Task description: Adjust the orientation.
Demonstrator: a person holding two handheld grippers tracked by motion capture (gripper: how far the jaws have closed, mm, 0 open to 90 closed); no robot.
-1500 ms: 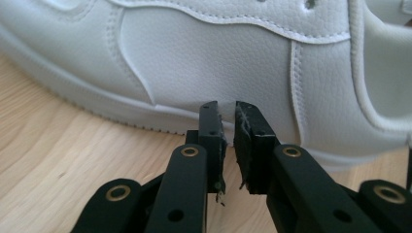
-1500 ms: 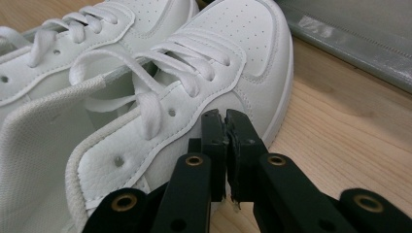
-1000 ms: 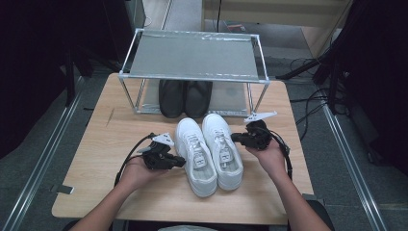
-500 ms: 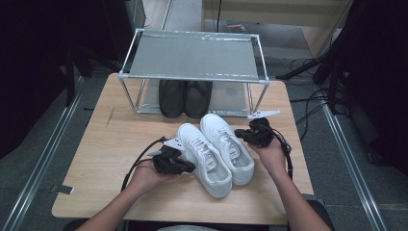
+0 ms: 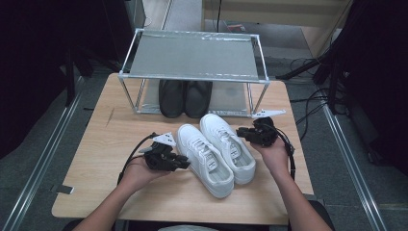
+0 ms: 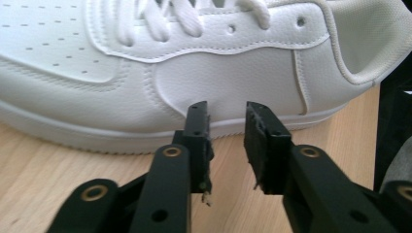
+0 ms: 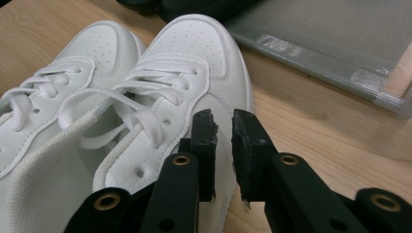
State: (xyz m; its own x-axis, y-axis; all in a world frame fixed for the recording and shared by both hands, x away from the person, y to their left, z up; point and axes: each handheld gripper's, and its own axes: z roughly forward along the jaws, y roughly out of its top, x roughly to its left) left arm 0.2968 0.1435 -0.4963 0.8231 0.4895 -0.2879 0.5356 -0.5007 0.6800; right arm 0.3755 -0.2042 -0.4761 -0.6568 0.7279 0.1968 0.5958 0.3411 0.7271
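Sneakers [image 5: 216,151] mid-table, toes angled toward shoe rack [image 5: 192,55] | left gripper [image 5: 185,162] at outer flank, jaws just parted, empty | right gripper [image 5: 239,133] likewise, slim gap, nothing held | both equally near.

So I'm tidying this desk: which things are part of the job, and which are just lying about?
In the job: white sneakers, left gripper, right gripper.
Lying about: black shoes, metal rack, wooden table.
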